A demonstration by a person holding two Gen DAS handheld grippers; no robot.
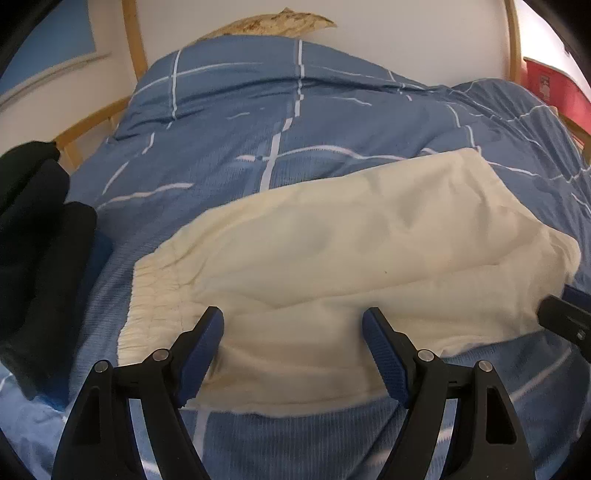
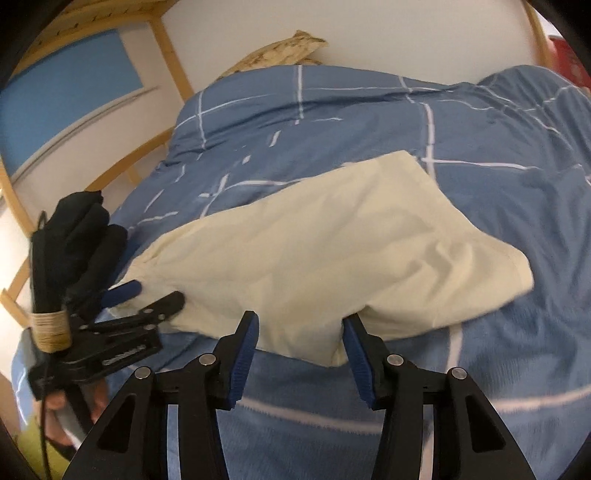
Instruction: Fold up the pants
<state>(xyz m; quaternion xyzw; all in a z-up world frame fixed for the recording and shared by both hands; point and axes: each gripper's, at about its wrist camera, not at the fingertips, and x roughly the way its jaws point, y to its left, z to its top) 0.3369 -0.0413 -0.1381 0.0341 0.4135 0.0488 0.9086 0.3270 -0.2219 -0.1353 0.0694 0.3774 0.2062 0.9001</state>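
Lying folded on the blue checked duvet (image 1: 258, 122), the cream pants (image 1: 351, 240) have their elastic waistband (image 1: 147, 295) toward the left. The left gripper (image 1: 293, 325) hangs over the near edge, jaws apart, holding nothing. The right gripper (image 2: 300, 325) (also spread wide) straddles the near fold. A black garment (image 1: 33, 240) sits leftward.

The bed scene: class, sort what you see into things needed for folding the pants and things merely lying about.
Belongs to the job:
cream pants
left gripper
right gripper

Just lying about:
blue checked duvet
patterned pillow
black garment
red box
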